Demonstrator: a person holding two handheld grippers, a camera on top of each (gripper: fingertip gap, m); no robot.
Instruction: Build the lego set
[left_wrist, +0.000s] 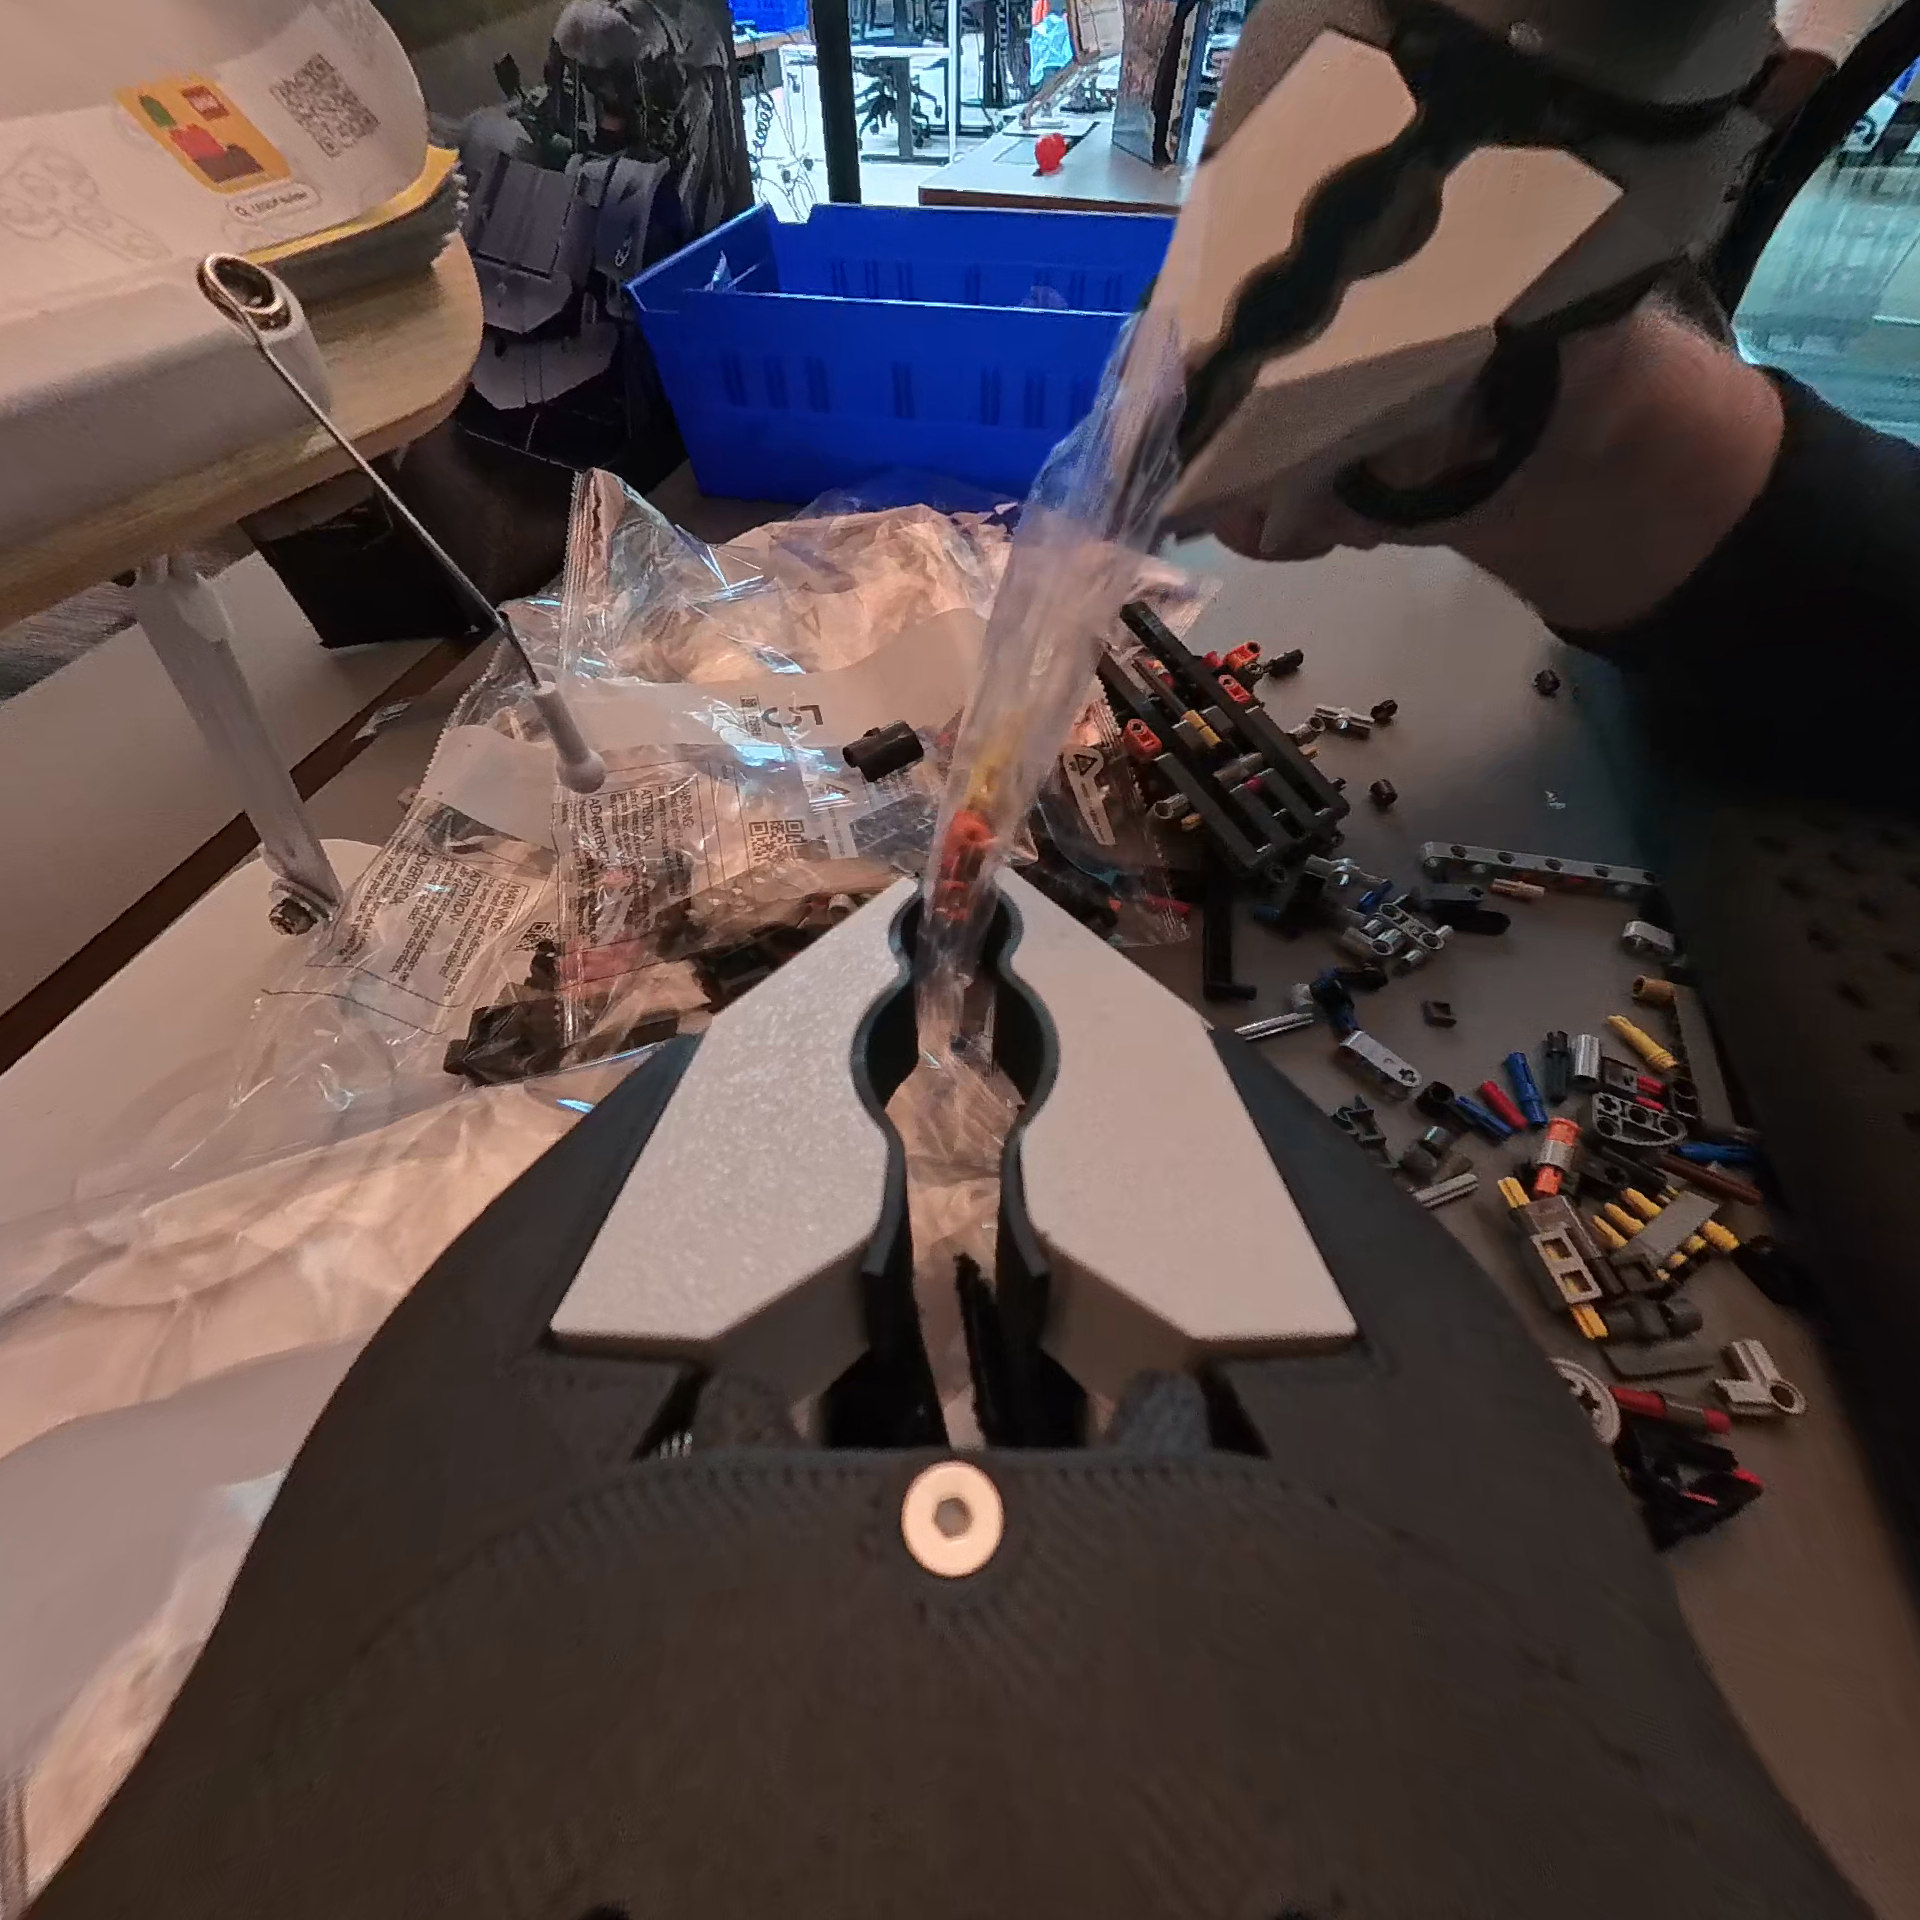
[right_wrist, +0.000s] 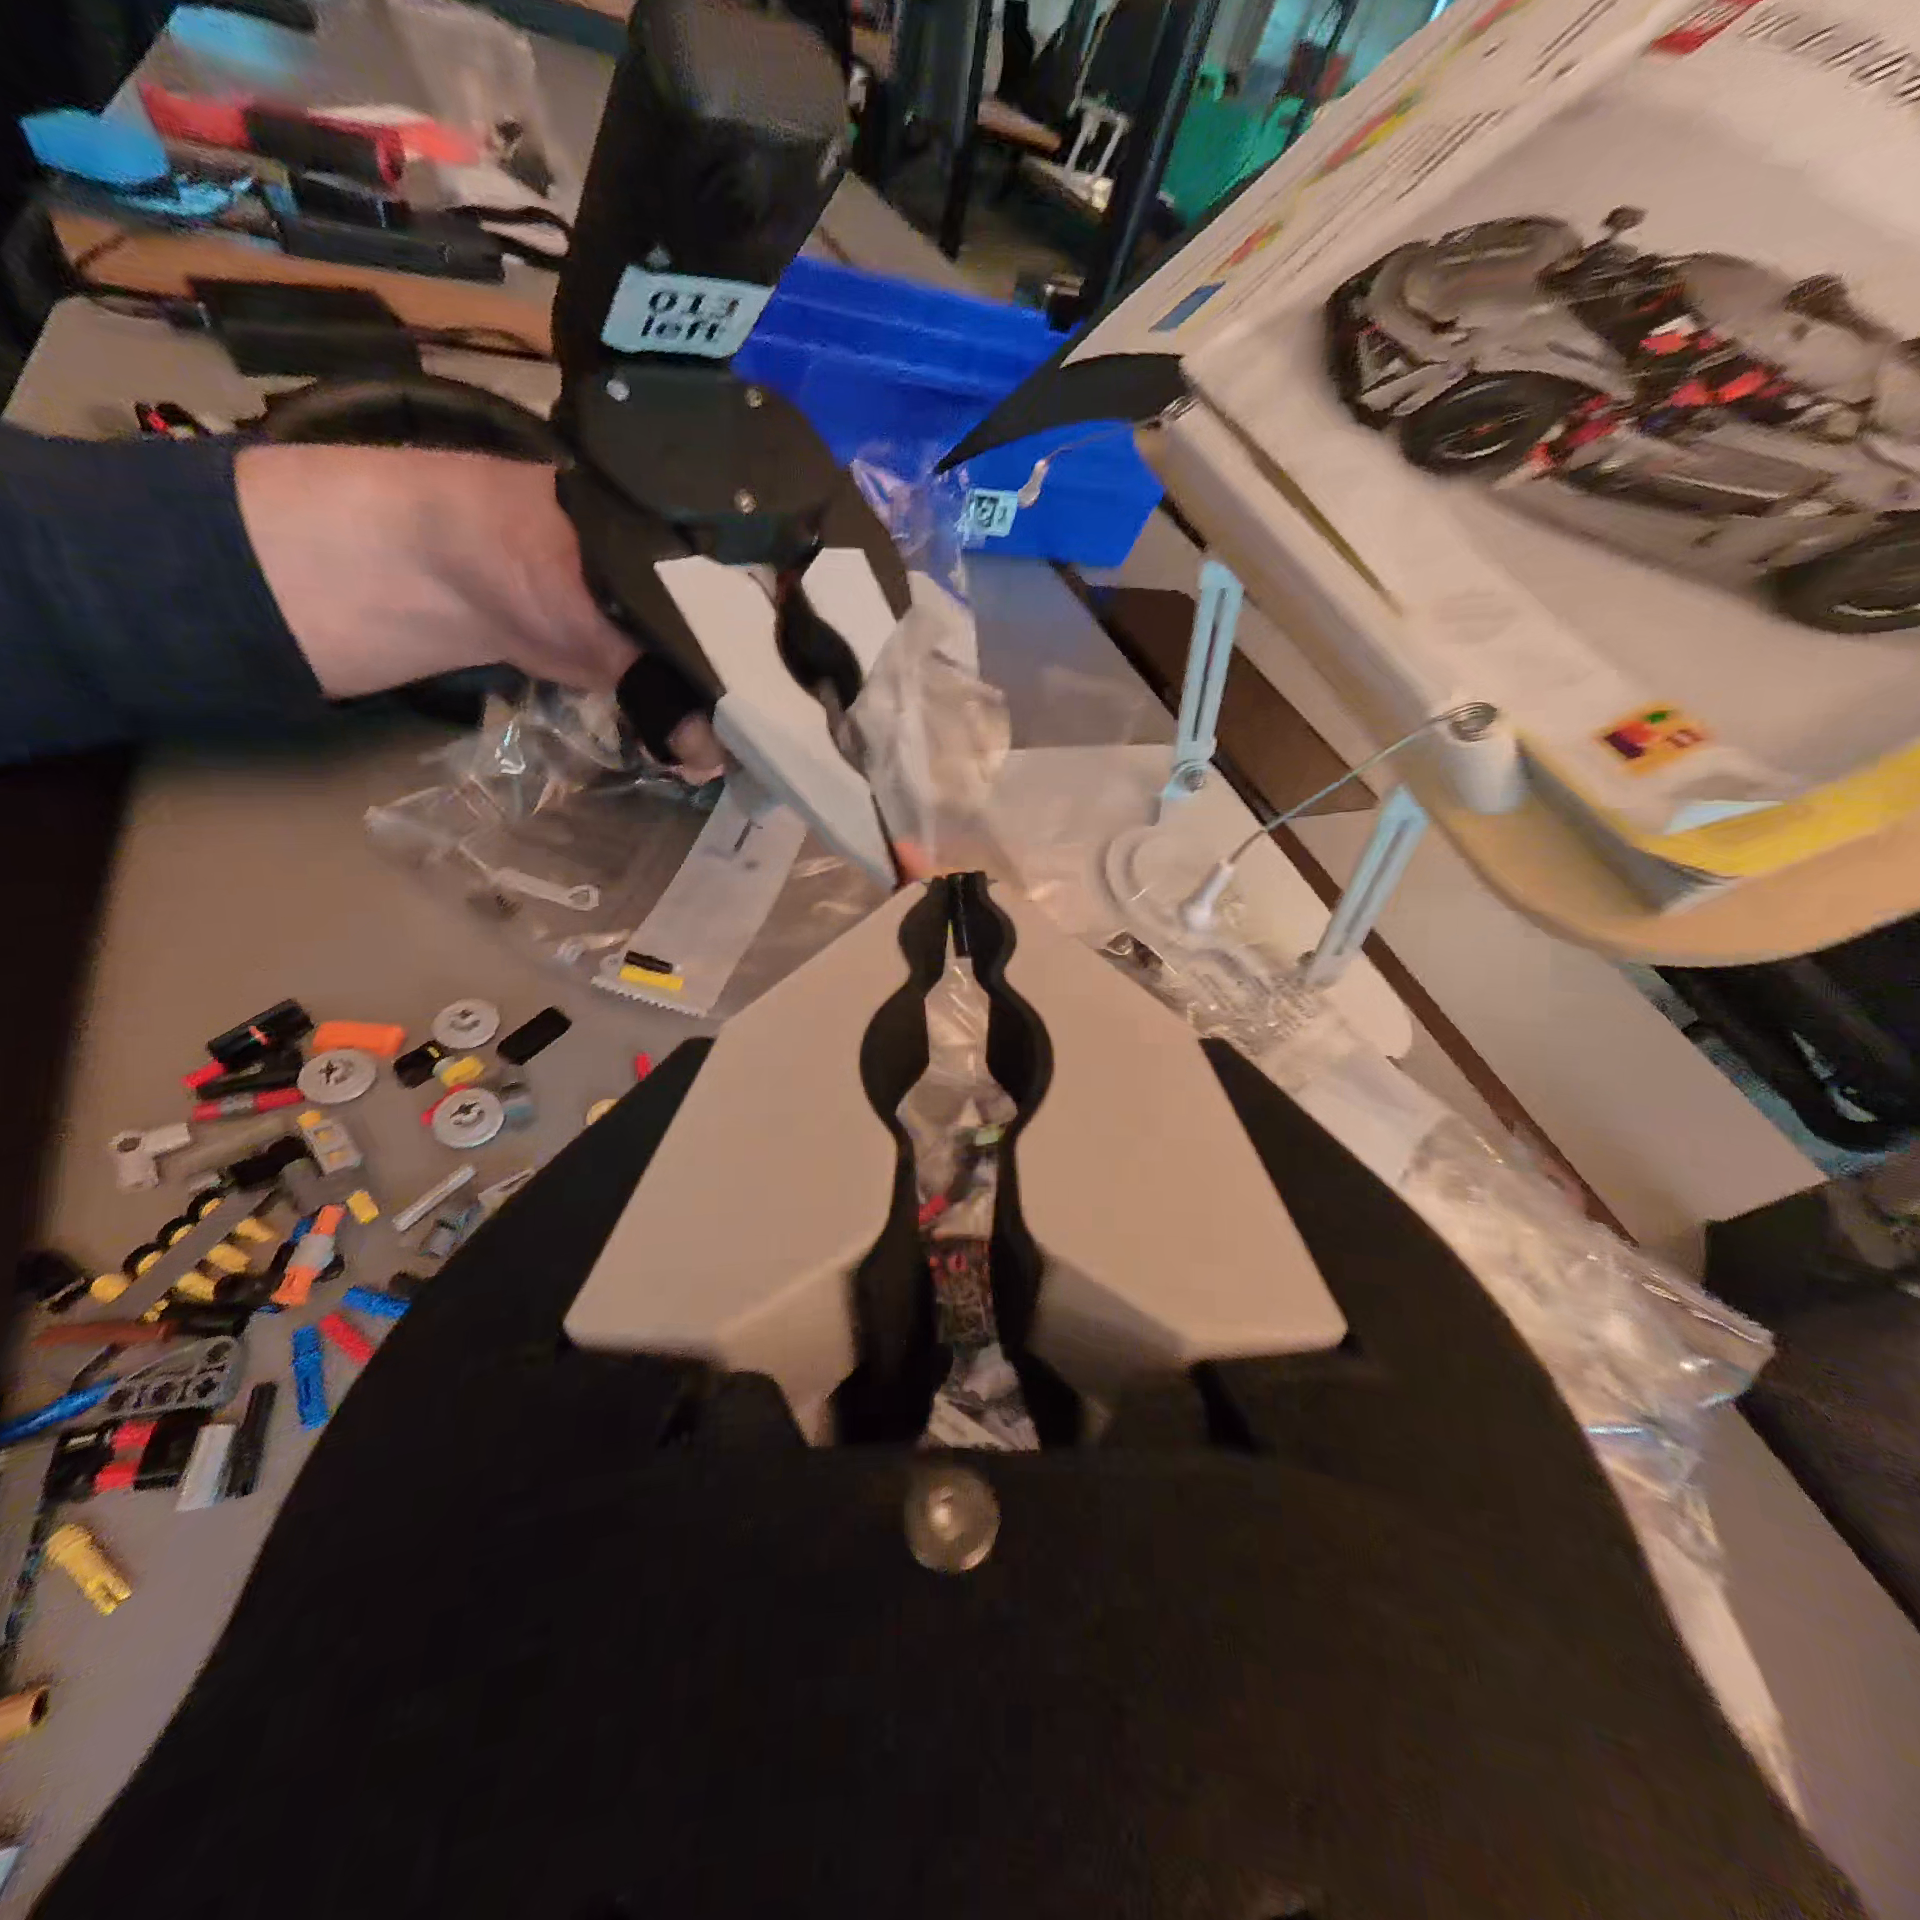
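While both claws are clamped on the same little clear parts bag (left_wrist: 997, 727), it's stretched taut between them like a rope. The left claw (left_wrist: 956, 914) pinches the lower end, the right claw (left_wrist: 1195, 488) pinches the upper end up and off to the right, so the bag's long axis runs straight from one claw to the other, slanting up off the desk (left_wrist: 1403, 644). A few small orange and yellow pieces sit bunched in the plastic just ahead of the left claw's tips. In the right wrist view the right claw (right_wrist: 958, 902) is pressed together on the plastic too, nearly tip to tip with the left claw (right_wrist: 831, 769).

My guess is it's a tear-open move, so pulling apart along that axis is what matters. There's open room toward the loose lego pieces (left_wrist: 1558, 1143) and the half-built black frame (left_wrist: 1226, 748) on the right side. The left side is tighter: a pile of other bags (left_wrist: 623, 810), and the instruction booklet (right_wrist: 1558, 416) on its stand (right_wrist: 1371, 883) overhanging that edge.
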